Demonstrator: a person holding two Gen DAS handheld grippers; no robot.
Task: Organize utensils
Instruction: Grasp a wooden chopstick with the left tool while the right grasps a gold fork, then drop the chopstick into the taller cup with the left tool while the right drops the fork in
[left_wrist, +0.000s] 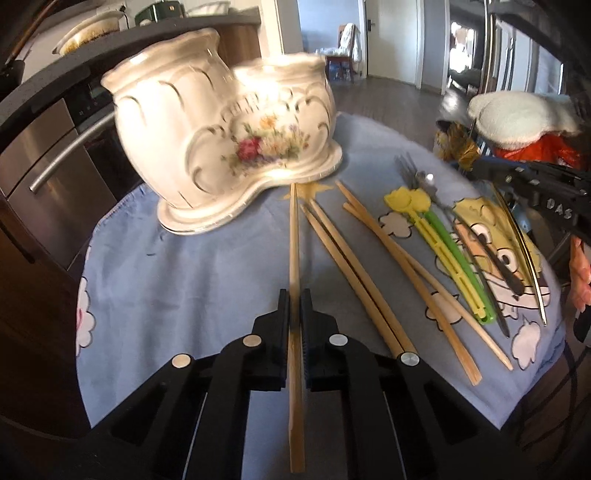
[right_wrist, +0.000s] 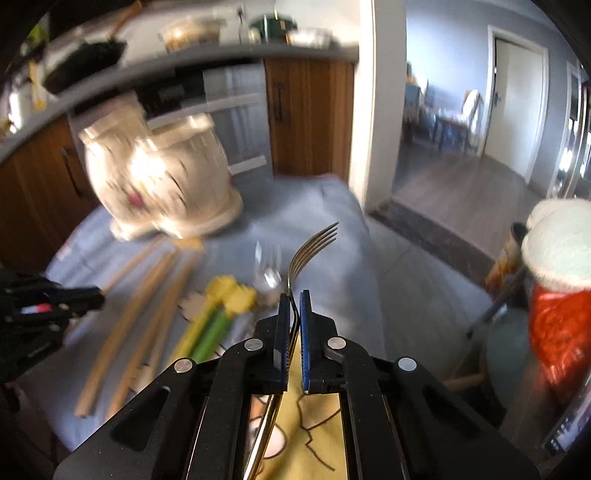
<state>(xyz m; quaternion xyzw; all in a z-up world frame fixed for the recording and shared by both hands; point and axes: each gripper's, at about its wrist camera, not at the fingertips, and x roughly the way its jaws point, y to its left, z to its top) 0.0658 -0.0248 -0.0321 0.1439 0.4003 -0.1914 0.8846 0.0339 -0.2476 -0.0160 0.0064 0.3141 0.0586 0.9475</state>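
Note:
A white floral ceramic utensil holder (left_wrist: 225, 125) with two cups stands at the back of the blue cloth; it is blurred in the right wrist view (right_wrist: 159, 177). My left gripper (left_wrist: 294, 295) is shut on a wooden chopstick (left_wrist: 293, 236) that points toward the holder's base. My right gripper (right_wrist: 294, 295) is shut on a gold fork (right_wrist: 314, 240), its tines raised above the cloth. Several more chopsticks (left_wrist: 354, 266), a yellow and a green plastic utensil (left_wrist: 443, 251), a metal fork and spoon (left_wrist: 424, 181) lie on the cloth.
The table has a blue cartoon-print cloth (left_wrist: 184, 280). Kitchen cabinets and an oven (left_wrist: 55, 170) stand behind on the left. An orange bag with a white fluffy item (right_wrist: 557, 273) sits at the right. The right gripper's body (left_wrist: 535, 192) shows at the left view's right edge.

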